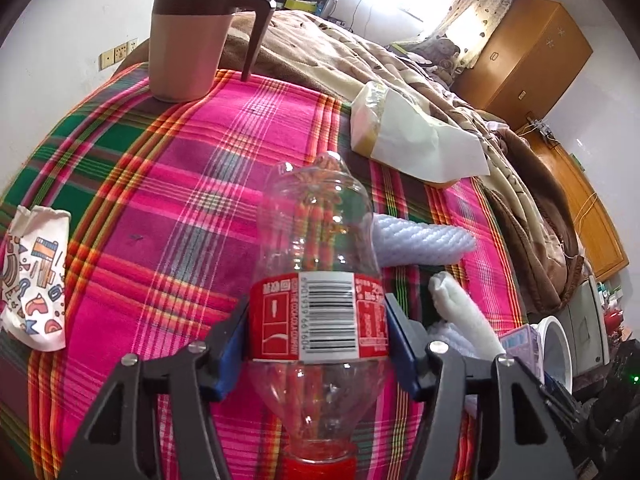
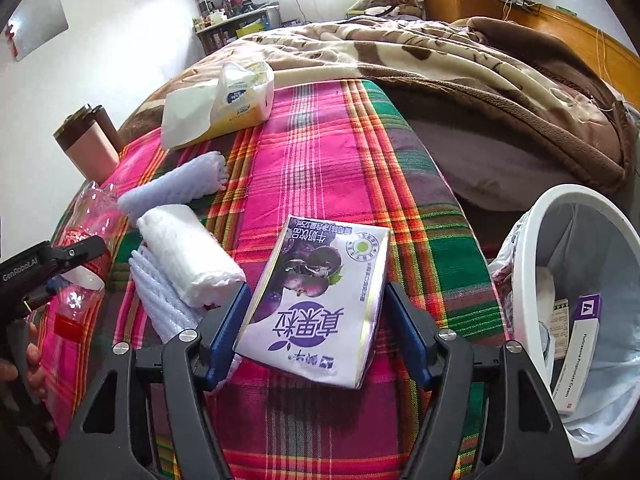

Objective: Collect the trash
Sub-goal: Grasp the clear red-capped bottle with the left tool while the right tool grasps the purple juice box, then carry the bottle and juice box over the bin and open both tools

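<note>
My left gripper point(image 1: 318, 316) is shut on an empty clear cola bottle point(image 1: 318, 240) with a red label, cap toward me, held over the plaid bedsheet point(image 1: 160, 200). The bottle also shows in the right wrist view point(image 2: 86, 240) with the left gripper point(image 2: 48, 264) on it. My right gripper point(image 2: 316, 320) is shut on a purple and white milk carton point(image 2: 316, 300), held just above the sheet. A white trash bin point(image 2: 576, 308) with a liner stands at the right, holding a small box point(image 2: 580, 352). White foam net sleeves point(image 2: 188, 256) lie between the two grippers.
A pink and brown mug point(image 1: 188, 36) stands at the far left of the bed. A tissue pack point(image 2: 224, 104) lies further back. A crushed patterned paper cup point(image 1: 36, 276) lies at the left edge. A brown blanket point(image 2: 460, 60) covers the far bed. Wooden cabinets point(image 1: 524, 56) stand behind.
</note>
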Demonstrator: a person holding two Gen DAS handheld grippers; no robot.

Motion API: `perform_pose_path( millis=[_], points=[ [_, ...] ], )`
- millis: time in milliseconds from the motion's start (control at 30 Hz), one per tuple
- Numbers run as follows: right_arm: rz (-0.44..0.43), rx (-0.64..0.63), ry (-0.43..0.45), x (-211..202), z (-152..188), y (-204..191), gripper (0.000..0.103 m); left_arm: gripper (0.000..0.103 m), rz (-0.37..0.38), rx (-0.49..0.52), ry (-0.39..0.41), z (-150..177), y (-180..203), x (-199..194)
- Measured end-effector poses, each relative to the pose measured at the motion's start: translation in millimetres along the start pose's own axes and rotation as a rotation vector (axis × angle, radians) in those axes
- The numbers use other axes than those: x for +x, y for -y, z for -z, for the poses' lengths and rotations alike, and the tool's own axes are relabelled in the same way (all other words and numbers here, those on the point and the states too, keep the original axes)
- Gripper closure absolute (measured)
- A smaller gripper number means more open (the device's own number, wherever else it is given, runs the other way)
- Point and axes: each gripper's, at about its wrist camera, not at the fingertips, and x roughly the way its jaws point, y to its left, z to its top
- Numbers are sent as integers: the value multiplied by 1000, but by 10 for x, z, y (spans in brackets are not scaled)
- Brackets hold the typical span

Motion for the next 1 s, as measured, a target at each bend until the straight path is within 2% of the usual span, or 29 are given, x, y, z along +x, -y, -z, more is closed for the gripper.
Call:
perform_pose_path(
  millis=[33, 533, 833, 1000],
  points=[
    [-1, 1, 4, -7, 0, -1, 48, 39, -1, 4, 5, 16, 6, -19],
    [-46, -23, 93, -314, -32, 20, 48, 39, 0, 42, 68, 271, 200, -438],
    [-55, -30, 148, -594, -40, 104, 48, 39, 22, 98, 113, 425, 500, -720],
    [-49, -28, 179, -753, -16, 209, 48, 39, 29, 163, 144, 539, 766, -856]
  ],
)
